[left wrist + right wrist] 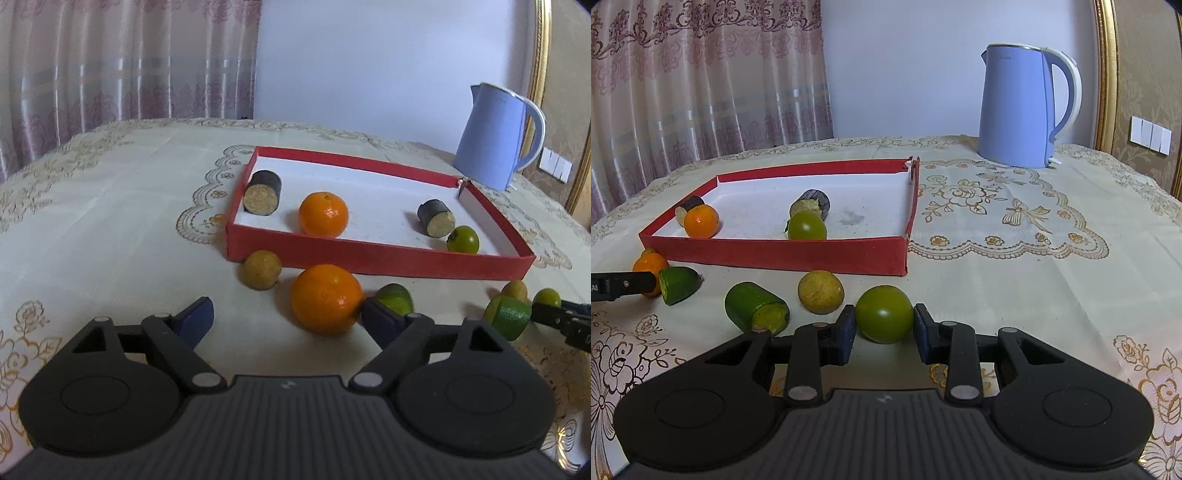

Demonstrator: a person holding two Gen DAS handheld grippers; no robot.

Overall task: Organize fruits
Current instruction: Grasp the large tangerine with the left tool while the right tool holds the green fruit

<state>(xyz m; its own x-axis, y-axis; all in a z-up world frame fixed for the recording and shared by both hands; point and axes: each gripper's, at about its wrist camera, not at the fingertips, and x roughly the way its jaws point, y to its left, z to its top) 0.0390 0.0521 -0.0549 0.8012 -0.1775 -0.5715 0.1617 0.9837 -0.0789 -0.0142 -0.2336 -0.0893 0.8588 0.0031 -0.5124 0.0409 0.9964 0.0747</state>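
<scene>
A red tray (369, 258) with a white floor holds an orange (323, 214), two dark cut cylinders (261, 192) and a small green fruit (462, 240). In front of it on the cloth lie an orange (325, 298), a yellow-brown fruit (261, 274) and green cut pieces (509, 316). My left gripper (284, 317) is open, with the orange between its fingers, next to the right one. My right gripper (884, 328) is open around a round green fruit (884, 314); the pads do not visibly press it. A yellow-brown fruit (820, 291) and a green cut piece (756, 308) lie beside it.
A blue electric kettle (1023, 107) stands behind and right of the red tray (775, 254). The table has a cream embroidered cloth (1015, 229). Curtains hang behind at left. The left gripper's finger (624, 285) shows at the right wrist view's left edge.
</scene>
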